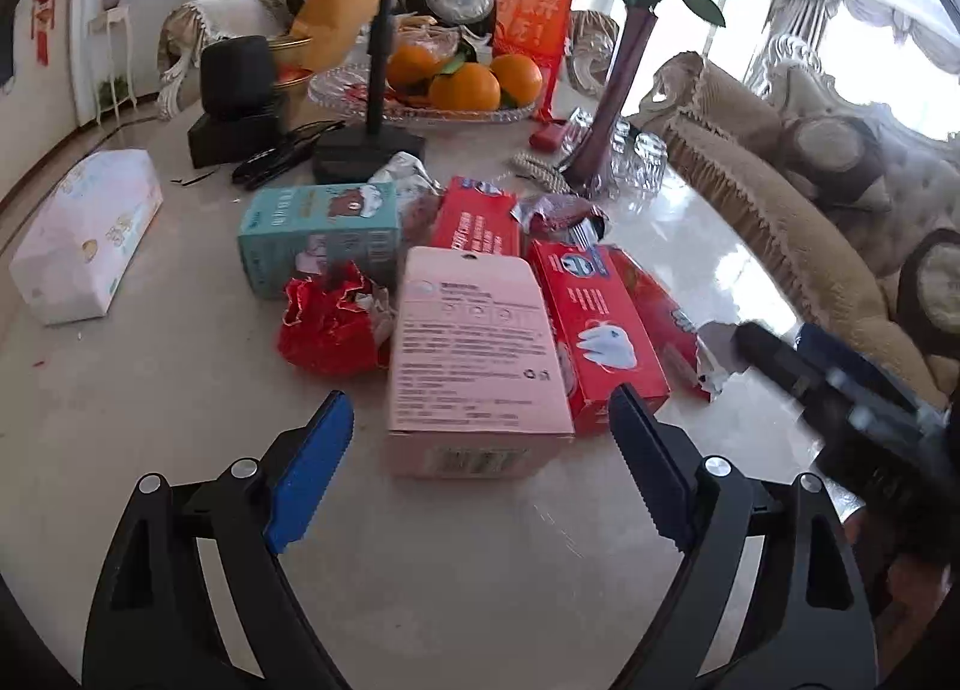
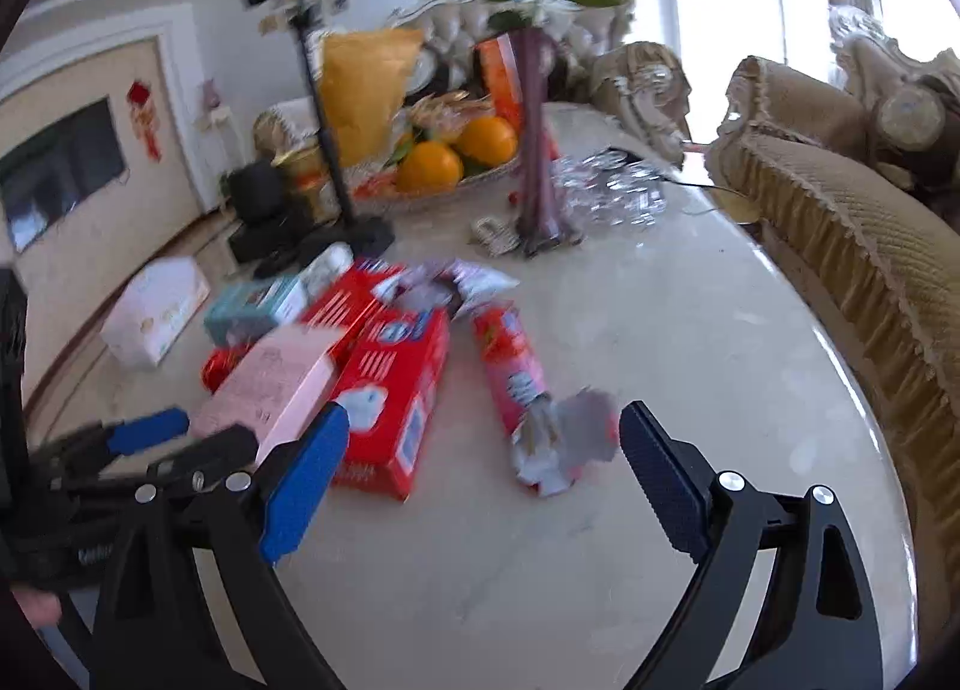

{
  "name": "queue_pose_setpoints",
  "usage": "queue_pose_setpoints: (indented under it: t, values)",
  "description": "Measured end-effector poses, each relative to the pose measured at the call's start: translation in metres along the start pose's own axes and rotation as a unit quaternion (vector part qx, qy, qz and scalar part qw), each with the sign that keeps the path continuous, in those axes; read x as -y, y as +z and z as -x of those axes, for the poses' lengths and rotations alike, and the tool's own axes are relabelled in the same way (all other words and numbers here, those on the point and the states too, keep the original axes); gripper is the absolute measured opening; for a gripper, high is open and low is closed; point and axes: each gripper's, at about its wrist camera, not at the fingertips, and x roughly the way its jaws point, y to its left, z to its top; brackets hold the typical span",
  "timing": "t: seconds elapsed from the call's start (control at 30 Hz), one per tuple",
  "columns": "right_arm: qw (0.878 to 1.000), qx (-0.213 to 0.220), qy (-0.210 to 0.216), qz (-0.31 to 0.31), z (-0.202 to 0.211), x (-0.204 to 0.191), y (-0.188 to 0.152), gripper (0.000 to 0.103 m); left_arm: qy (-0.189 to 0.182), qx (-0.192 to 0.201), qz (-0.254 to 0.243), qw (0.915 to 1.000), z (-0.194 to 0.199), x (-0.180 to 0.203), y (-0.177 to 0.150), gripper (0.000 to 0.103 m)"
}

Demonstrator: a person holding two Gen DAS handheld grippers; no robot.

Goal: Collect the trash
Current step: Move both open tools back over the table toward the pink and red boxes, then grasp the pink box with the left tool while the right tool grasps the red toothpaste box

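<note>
Marble surface (image 1: 180, 390), trash heaped mid-surface. Left gripper (image 1: 480, 468) level, jaws spread, facing pink box (image 1: 474, 354). Right gripper (image 2: 483, 474) jaws spread, empty, before torn red wrapper (image 2: 516, 366).

Daylight, bright; source a window (image 1: 864, 24) far right of the jaws, blown out to white. Glare streaks on the glossy table (image 1: 708, 246) ahead and right of the jaws. Soft, faint shadows beneath the boxes. Left wrist view mostly sharp; motion blur on the right gripper (image 1: 840, 390). Right wrist view smeared throughout. Strong fisheye curvature, black vignette at corners.
</note>
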Motion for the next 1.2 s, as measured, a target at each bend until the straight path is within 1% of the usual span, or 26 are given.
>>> queue_pose_setpoints:
  t: [0.1, 0.2, 0.3, 0.4, 0.47, 0.5, 0.53, 0.63, 0.7, 0.77, 0.8, 0.9, 0.97, 1.0, 1.03, 1.07, 1.1, 1.13, 1.17, 1.2]
  values:
    - [0.999, 0.019, -0.009, -0.024, 0.008, 0.013, 0.002, 0.087, 0.024, -0.009, -0.03, 0.9992, -0.01, 0.01, -0.004, 0.085]
    - [0.999, 0.021, 0.001, -0.046, 0.01, 0.022, 0.0, 0.087, 0.045, -0.009, -0.045, 0.9979, -0.013, 0.007, -0.007, 0.085]
    - [0.999, 0.002, 0.007, -0.04, 0.002, 0.018, 0.0, 0.087, 0.04, -0.003, -0.037, 0.9985, -0.013, -0.005, -0.006, 0.085]
    - [0.999, -0.025, 0.018, -0.009, -0.005, -0.005, 0.001, 0.087, 0.014, -0.014, -0.028, 0.9994, -0.019, -0.011, -0.003, 0.085]
    - [0.999, -0.042, 0.02, 0.004, -0.012, -0.019, 0.002, 0.087, 0.009, -0.023, -0.025, 0.9994, -0.024, -0.013, -0.001, 0.085]
    - [0.998, -0.061, 0.016, 0.012, -0.019, -0.029, 0.004, 0.087, 0.002, -0.026, -0.023, 0.9994, -0.025, -0.014, -0.001, 0.085]
    - [0.997, -0.072, 0.014, 0.014, -0.025, -0.034, 0.005, 0.087, 0.001, -0.027, -0.022, 0.9994, -0.025, -0.016, -0.001, 0.085]
    - [0.995, -0.101, 0.014, -0.001, -0.044, -0.043, 0.008, 0.087, 0.013, -0.029, -0.027, 0.9991, -0.026, -0.022, 0.001, 0.085]
    - [0.993, -0.117, 0.009, -0.012, -0.053, -0.044, 0.008, 0.087, 0.025, -0.03, -0.022, 0.999, -0.026, -0.03, 0.004, 0.085]
    - [0.99, -0.137, 0.012, -0.013, -0.065, -0.046, 0.006, 0.087, 0.028, -0.032, -0.019, 0.9989, -0.027, -0.035, 0.005, 0.085]
    - [0.989, -0.145, 0.01, -0.01, -0.07, -0.048, 0.004, 0.087, 0.023, -0.041, -0.019, 0.9987, -0.03, -0.036, 0.006, 0.085]
    - [0.987, -0.162, -0.006, 0.002, -0.079, -0.053, 0.003, 0.086, -0.009, -0.054, -0.018, 0.9984, -0.037, -0.035, 0.004, 0.085]
    - [0.987, -0.159, -0.009, 0.012, -0.078, -0.054, 0.002, 0.085, -0.01, -0.055, -0.027, 0.9981, -0.037, -0.032, 0.004, 0.085]
    - [0.987, -0.157, -0.008, 0.013, -0.076, -0.052, 0.002, 0.084, -0.015, -0.056, -0.029, 0.9979, -0.037, -0.031, 0.004, 0.085]
    - [0.987, -0.157, -0.005, 0.012, -0.075, -0.05, 0.002, 0.073, -0.016, -0.055, -0.027, 0.998, -0.038, -0.031, 0.004, 0.085]
    - [0.987, -0.158, 0.0, 0.009, -0.075, -0.047, 0.002, 0.06, -0.017, -0.054, -0.023, 0.9981, -0.037, -0.033, 0.004, 0.081]
    - [0.987, -0.159, 0.003, 0.004, -0.075, -0.042, 0.001, 0.055, -0.015, -0.052, -0.02, 0.9983, -0.036, -0.034, 0.004, 0.074]
    - [0.988, -0.156, 0.004, 0.003, -0.074, -0.039, 0.001, 0.049, -0.013, -0.051, -0.02, 0.9984, -0.036, -0.035, 0.005, 0.07]
    - [0.988, -0.155, 0.008, 0.003, -0.074, -0.037, 0.0, 0.049, -0.011, -0.05, -0.021, 0.9985, -0.036, -0.037, 0.005, 0.067]
    - [0.988, -0.153, 0.017, 0.003, -0.074, -0.035, 0.0, 0.049, -0.016, -0.05, -0.021, 0.9984, -0.036, -0.038, 0.006, 0.067]
